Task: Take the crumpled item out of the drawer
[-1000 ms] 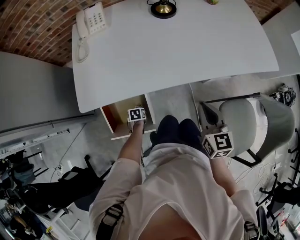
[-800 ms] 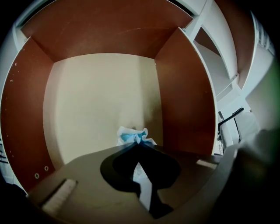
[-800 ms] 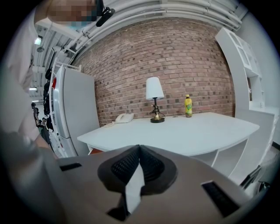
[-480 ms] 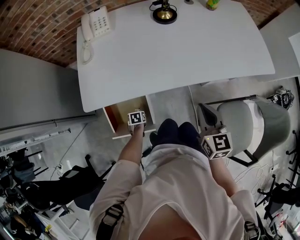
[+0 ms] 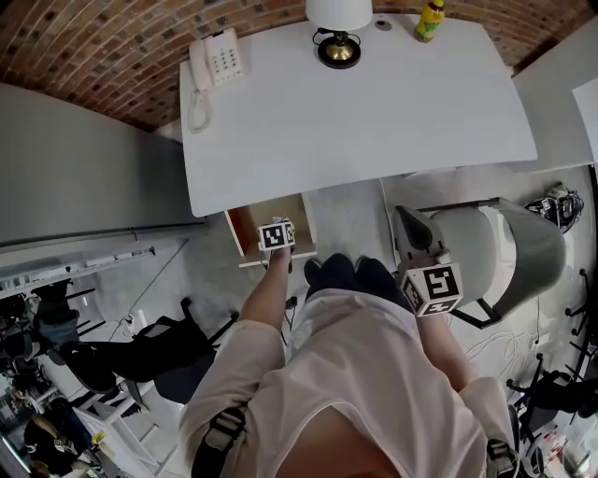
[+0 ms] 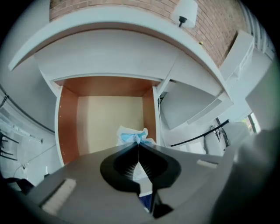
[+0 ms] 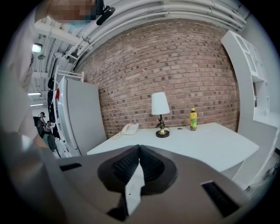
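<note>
The crumpled item (image 6: 132,135), white paper with a light blue patch, hangs from the tips of my left gripper (image 6: 139,144), which is shut on it. Below it lies the open drawer (image 6: 66,127) with orange side walls and a pale bottom; nothing else shows inside. In the head view the left gripper (image 5: 277,243) is over the drawer (image 5: 246,227) at the desk's front edge, its jaws hidden under the marker cube. My right gripper (image 7: 139,147) is shut on nothing and points over the desk top; in the head view the right gripper (image 5: 428,280) is by the person's right knee.
A white desk (image 5: 374,112) carries a phone (image 5: 217,62), a lamp (image 5: 338,21) and a yellow bottle (image 5: 430,19) along the brick wall. A grey chair (image 5: 500,247) stands to the right of the person's legs. A grey cabinet (image 7: 83,118) stands left of the desk.
Both grippers have risen. The desk and drawer look smaller and farther below, and the lamp shade and whole bottle have come into the head view.
</note>
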The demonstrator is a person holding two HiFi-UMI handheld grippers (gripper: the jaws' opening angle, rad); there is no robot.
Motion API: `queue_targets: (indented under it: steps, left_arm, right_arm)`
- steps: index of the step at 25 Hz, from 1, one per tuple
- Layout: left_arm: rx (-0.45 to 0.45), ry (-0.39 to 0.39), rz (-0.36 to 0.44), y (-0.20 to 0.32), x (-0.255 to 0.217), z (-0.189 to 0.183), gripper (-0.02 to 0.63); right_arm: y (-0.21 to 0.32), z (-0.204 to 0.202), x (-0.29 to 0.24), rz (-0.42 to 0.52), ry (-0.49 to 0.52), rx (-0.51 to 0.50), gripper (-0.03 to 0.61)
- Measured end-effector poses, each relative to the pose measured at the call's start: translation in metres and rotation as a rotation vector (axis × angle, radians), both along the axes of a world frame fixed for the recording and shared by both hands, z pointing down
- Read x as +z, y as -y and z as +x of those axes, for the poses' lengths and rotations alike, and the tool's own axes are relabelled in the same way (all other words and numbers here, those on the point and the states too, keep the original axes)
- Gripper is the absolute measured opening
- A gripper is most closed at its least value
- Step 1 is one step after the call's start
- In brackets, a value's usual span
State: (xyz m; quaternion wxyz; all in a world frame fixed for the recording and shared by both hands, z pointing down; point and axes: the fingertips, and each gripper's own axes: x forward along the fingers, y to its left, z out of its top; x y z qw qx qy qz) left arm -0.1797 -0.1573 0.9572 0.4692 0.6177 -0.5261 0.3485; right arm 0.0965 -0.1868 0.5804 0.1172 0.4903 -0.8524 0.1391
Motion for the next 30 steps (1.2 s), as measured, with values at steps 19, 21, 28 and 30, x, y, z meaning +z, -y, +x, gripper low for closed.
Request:
queue_targets:
  steps: [19,21,28,30]
  left_arm:
    - [-0.078,-0.023,0.165,-0.009,-0.167,-0.018,0.012]
    - [-0.083,-0.031,0.226,-0.009,-0.185,-0.019,0.012]
    - [0.042,0.057,0.504,0.005,-0.271,-0.023,0.012]
    - [0.050,0.054,0.592,0.013,-0.303,-0.021,0.012]
  right_arm:
    - [0.008,-0.008,-0.127,0.054,0.032,-0.021,0.008]
    - [0.006,-0.010,-0.130,0.057,0.037,-0.014,0.008]
    - [0.004,-0.020,-0.142,0.093,0.041,-0.007,0.008]
    - [0.002,-0.019,-0.147,0.098,0.056,0.000,0.008]
